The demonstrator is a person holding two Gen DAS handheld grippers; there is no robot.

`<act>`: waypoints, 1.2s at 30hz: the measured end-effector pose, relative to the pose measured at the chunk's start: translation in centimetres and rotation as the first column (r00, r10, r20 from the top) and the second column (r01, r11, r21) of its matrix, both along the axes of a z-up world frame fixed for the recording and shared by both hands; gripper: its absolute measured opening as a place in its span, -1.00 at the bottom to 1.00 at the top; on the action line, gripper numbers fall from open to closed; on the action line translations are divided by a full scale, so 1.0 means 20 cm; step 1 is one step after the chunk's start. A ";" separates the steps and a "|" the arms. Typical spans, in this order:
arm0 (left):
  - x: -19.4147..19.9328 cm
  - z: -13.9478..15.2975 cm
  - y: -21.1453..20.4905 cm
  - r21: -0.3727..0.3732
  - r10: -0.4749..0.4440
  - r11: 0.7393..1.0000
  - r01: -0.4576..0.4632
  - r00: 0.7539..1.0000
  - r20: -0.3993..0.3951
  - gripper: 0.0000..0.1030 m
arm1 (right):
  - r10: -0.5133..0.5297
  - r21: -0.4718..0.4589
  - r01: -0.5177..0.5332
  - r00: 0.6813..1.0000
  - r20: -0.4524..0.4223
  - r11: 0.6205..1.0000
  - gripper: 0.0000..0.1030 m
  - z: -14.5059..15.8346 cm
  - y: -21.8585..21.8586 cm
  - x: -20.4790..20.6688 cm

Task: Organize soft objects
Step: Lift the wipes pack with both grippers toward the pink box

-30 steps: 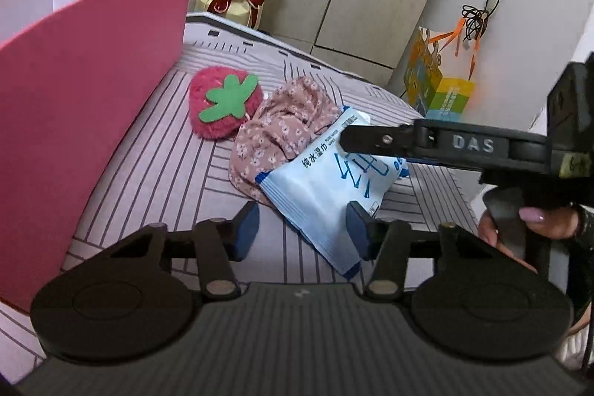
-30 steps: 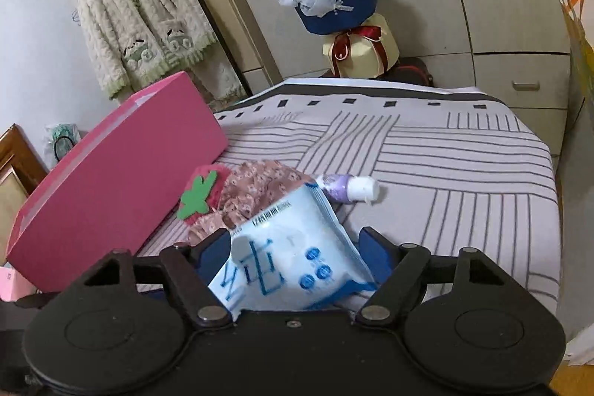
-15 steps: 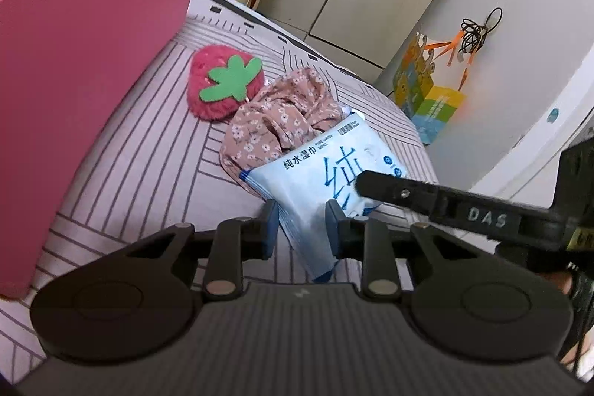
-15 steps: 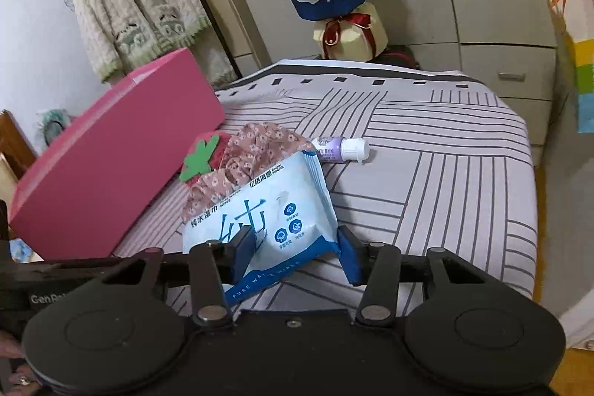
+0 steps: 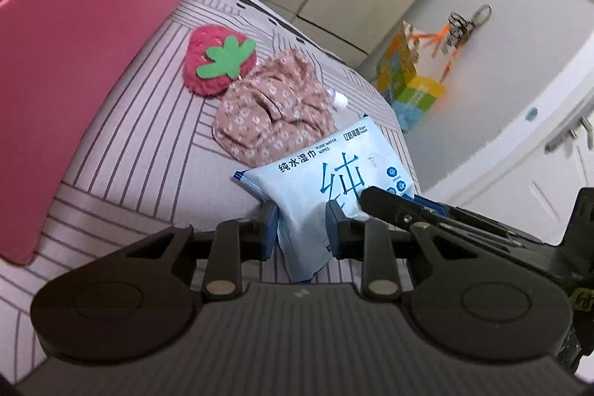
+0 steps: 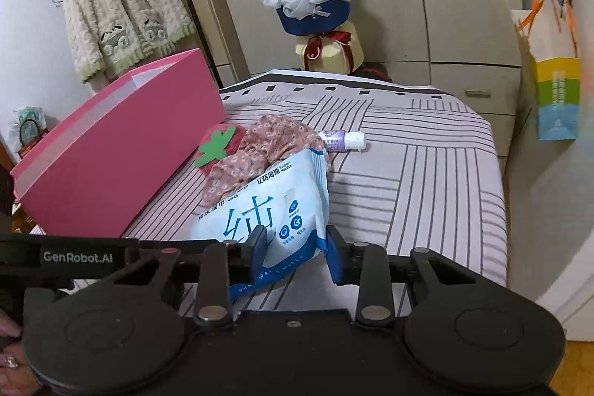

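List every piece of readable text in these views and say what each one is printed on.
"纯水湿巾" on the wet wipes pack.
"PURE WATER WIPES" on the same pack.
"纯", the large blue character on its front.
"GenRobot.AI" on the left gripper, seen from the right wrist view.
The pack's small brand line, its round icons and the small bottle label are too small to read.
The paper bag print is blurred.

Pink box (image 6: 122, 151) walls left side; striped bed (image 6: 427, 173) bare right of bottle (image 6: 343, 140).
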State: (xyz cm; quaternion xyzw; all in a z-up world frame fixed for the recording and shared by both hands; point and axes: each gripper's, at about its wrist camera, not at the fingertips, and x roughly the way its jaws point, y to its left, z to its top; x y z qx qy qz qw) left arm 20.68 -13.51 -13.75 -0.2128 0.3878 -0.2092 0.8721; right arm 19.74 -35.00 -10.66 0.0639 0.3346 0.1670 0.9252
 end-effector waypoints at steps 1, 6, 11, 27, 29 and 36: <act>-0.01 0.01 0.01 0.002 -0.013 1.000 0.013 1.000 -0.007 -0.47 | -0.005 -0.003 0.005 1.000 0.001 1.000 -0.26 0.00 0.00 -0.03; -0.08 0.05 0.03 0.030 -0.075 0.997 0.075 0.997 0.007 -0.42 | -0.038 0.012 0.038 0.999 -0.001 0.999 -0.18 0.03 0.03 -0.17; -0.16 0.12 0.10 0.030 -0.148 0.989 0.147 0.989 0.026 -0.38 | -0.031 0.012 0.031 0.999 -0.019 0.999 -0.11 0.05 0.09 -0.30; -0.47 0.30 0.25 0.204 -0.241 0.953 0.224 0.968 0.065 -0.38 | 0.032 -0.014 -0.032 0.998 -0.059 0.999 -0.21 0.16 0.29 -0.59; -0.50 0.31 0.28 0.204 -0.247 0.951 0.231 0.967 0.058 -0.38 | 0.038 -0.022 -0.039 0.997 -0.068 0.999 -0.21 0.19 0.32 -0.62; -0.60 0.38 0.40 0.192 -0.266 0.947 0.257 0.964 0.023 -0.38 | 0.086 -0.090 -0.092 0.994 -0.068 0.992 -0.21 0.30 0.45 -0.72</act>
